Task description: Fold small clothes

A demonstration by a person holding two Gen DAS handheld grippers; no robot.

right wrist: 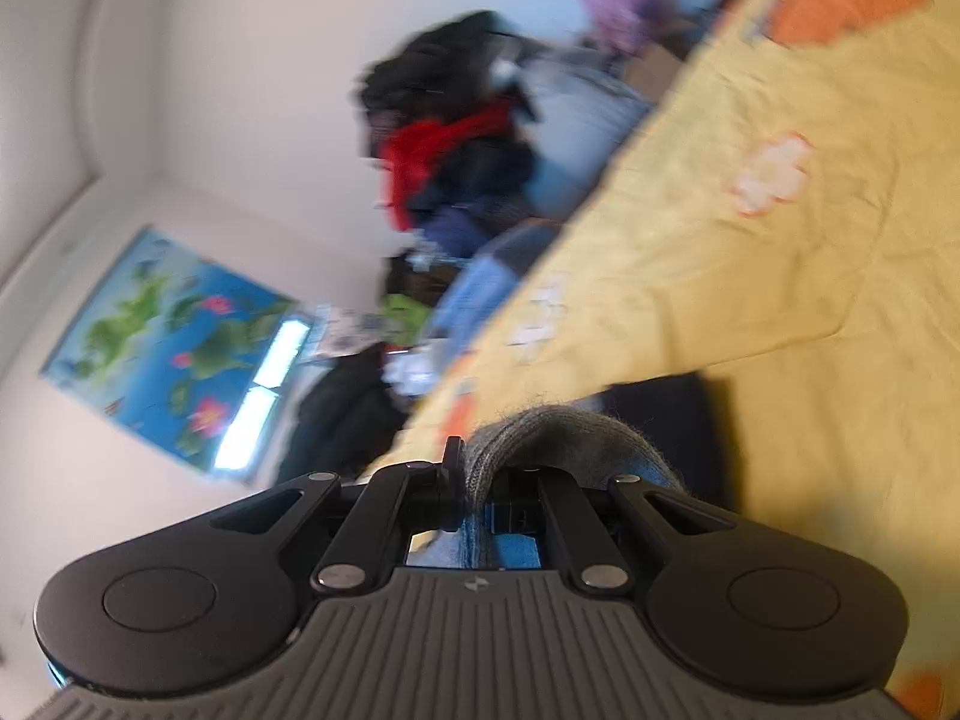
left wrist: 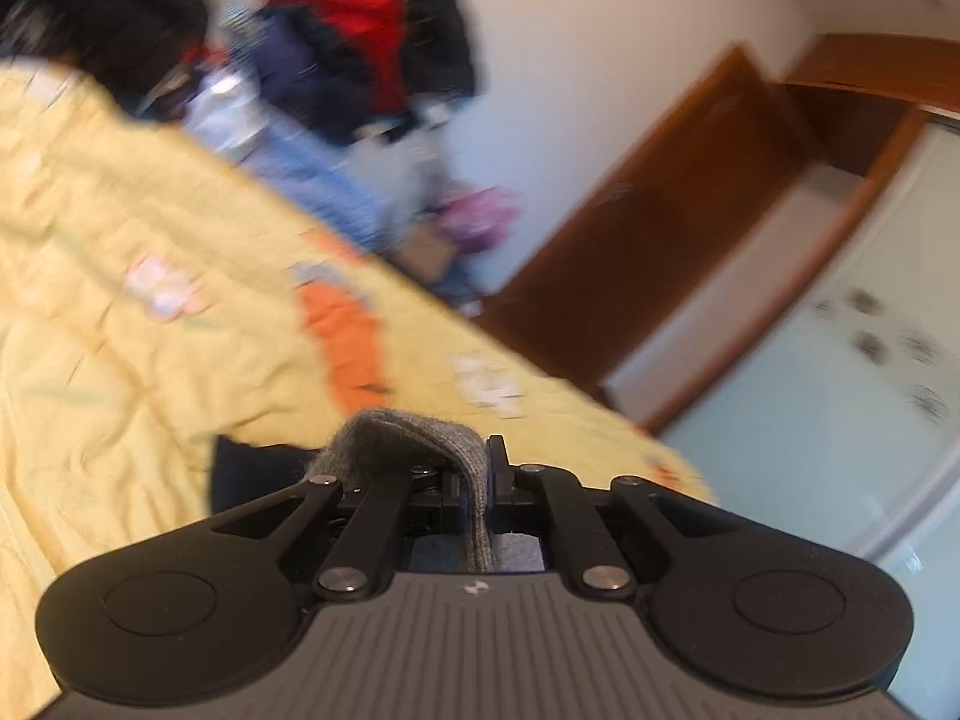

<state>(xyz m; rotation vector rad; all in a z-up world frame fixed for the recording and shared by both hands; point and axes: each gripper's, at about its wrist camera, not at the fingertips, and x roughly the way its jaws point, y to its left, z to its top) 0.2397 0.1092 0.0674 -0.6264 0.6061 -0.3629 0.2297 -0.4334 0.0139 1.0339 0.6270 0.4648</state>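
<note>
Right now, through the left wrist camera, my left hand-held gripper (left wrist: 474,483) is clenched on a fold of grey knitted wool garment (left wrist: 408,438), which bunches up over the fingers at the lower centre of the frame and runs down between them toward the camera. I judge I am holding it by one edge so the cloth can hang or stretch between my two hands for a fold. Behind it a dark, near-black piece of fabric (left wrist: 258,474) shows at lower left; I cannot tell whether it belongs to the same garment. Beyond lies the yellow quilted bedspread with orange and white patches (left wrist: 120,210), filling the left of the frame, and past its edge, at upper centre, a blurred heap of red, black and blue clothes (left wrist: 360,60). A brown wooden door (left wrist: 648,240) stands at the right.

Through the right wrist camera, my right hand-held gripper (right wrist: 474,486) is likewise clamped on the grey knit, which humps over the fingers at lower centre, so both hands pinch the same small garment, lifted clear of the bed as far as I can judge. The bedspread fills the right of this frame, the clothes heap sits at upper centre, and a blue poster with green leaves and pink flowers (right wrist: 168,336) hangs on the wall at left.

No basket, box or other container is clear enough to name in either view; everything is smeared by motion blur.
</note>
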